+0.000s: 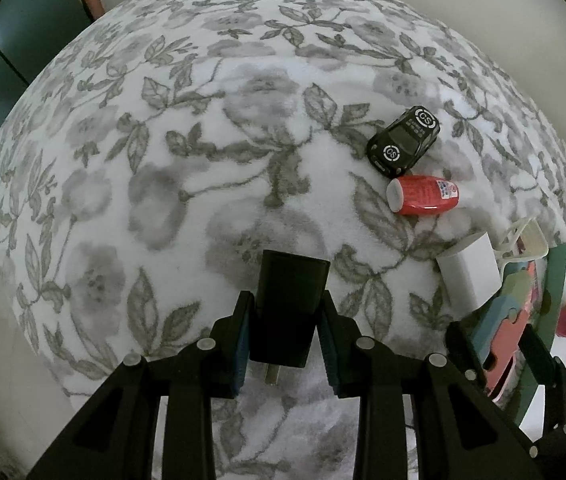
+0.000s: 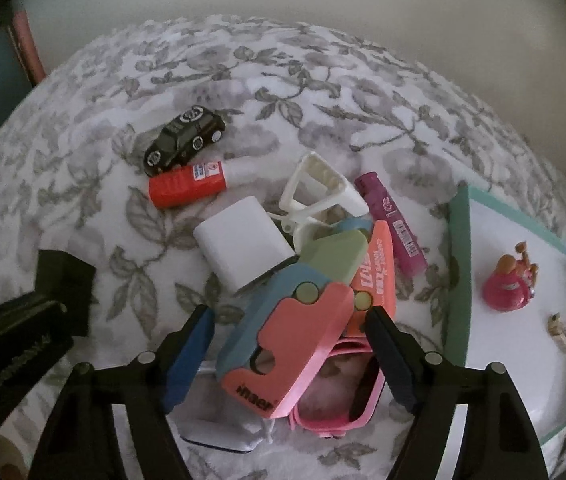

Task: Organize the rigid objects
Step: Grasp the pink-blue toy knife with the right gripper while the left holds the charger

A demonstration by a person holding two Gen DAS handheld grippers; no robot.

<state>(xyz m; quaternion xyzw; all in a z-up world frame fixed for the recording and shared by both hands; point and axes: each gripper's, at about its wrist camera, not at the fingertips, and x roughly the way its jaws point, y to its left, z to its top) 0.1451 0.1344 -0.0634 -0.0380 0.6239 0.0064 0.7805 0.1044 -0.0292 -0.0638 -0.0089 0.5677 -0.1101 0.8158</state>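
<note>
- Over the floral blanket [image 1: 163, 160], left gripper [image 1: 285, 332] pinches the black charger [image 1: 289, 300]; keep it level.
- Right gripper [image 2: 289, 354], jaws wide, straddles the pink-and-blue gadget [image 2: 283, 336] atop the pile; close squarely.

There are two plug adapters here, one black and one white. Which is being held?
The black adapter is the held one: the left gripper squeezes it from both sides. The white adapter lies free on the floral blanket, ungripped.

Fuzzy matt cloth is being shown by the floral blanket [image 1: 187, 168]; glossy smooth plastic by the toy car [image 1: 403, 141]; matt black plastic by the charger [image 1: 289, 304].
</note>
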